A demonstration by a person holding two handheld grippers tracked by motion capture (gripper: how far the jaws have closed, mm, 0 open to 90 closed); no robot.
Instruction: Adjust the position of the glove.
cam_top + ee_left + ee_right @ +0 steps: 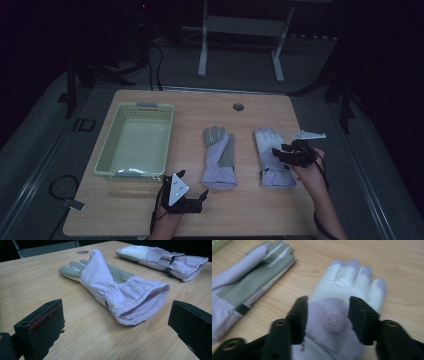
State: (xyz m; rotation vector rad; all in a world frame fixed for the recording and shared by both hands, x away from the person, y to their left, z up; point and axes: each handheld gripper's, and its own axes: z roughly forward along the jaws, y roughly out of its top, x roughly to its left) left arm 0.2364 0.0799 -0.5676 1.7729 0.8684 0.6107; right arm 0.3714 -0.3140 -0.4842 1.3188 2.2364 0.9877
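Observation:
Two lilac gloves lie side by side on the wooden table. The left glove (219, 155) (117, 287) (244, 285) lies with its grey palm up and its cuff toward me. The right glove (270, 150) (160, 257) (352, 277) lies back up. My right gripper (279, 150) (329, 308) hovers over its back, open, the jaws standing on either side of a round badge (333, 321) without pressing on it. My left gripper (192, 184) (117, 312) stands open near the front edge, pointing at the left glove's cuff, with nothing between its jaws.
A pale green plastic basket (106, 150) stands on the left part of the table (250, 210), with nothing in it. A round cable hole (238, 107) (82, 252) sits near the far edge. Beyond the table are a metal stand's legs (202, 60).

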